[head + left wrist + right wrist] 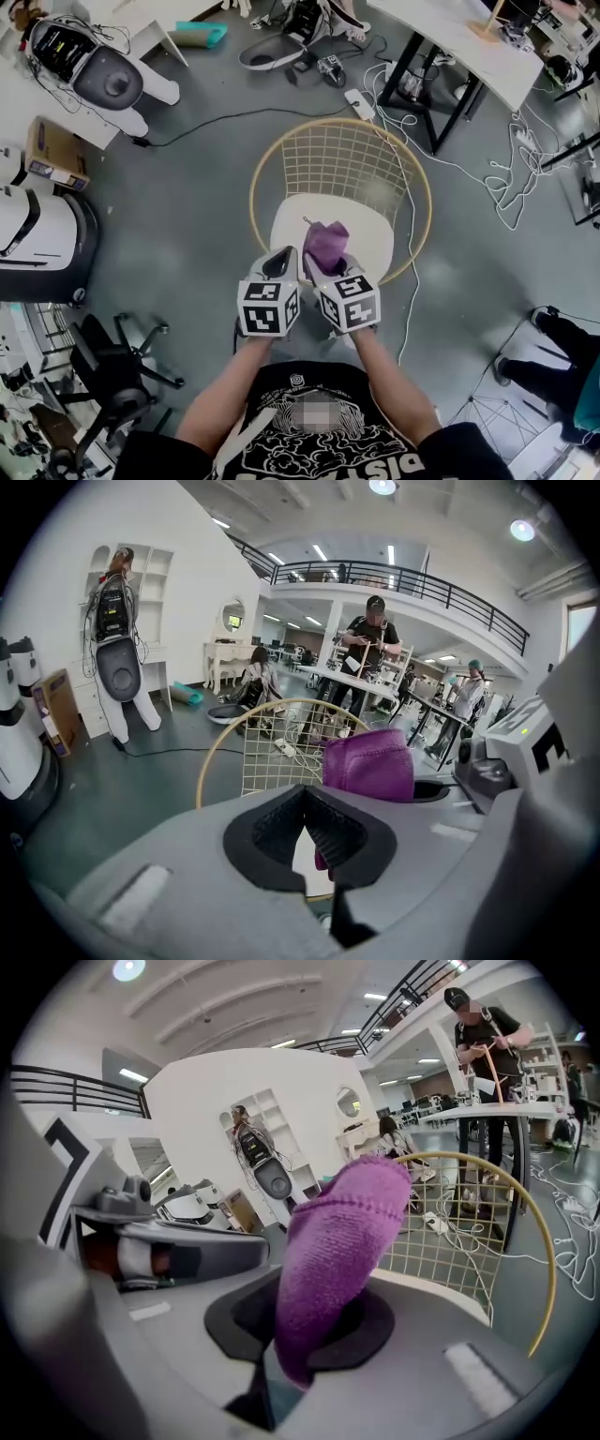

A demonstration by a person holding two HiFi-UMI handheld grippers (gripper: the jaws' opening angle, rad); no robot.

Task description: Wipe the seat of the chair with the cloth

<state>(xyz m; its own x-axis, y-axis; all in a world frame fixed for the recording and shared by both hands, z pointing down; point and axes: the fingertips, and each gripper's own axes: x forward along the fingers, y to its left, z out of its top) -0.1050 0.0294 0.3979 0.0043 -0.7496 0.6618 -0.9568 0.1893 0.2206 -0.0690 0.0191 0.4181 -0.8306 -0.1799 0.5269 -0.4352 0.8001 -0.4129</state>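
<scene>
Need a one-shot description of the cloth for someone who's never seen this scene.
Find the chair with the round gold wire back in the middle of the grey floor, and look above the front of its white seat. There, next to the left gripper, the right gripper clamps the cloth, which sticks up from its jaws. It is the only purple thing nearby, soft and bunched.

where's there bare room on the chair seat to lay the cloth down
The seat is bare left of the cloth, toward the gold chair rim, and on the cloth's right too. The near edge is crowded by the left gripper and the right gripper, which grips the cloth.
</scene>
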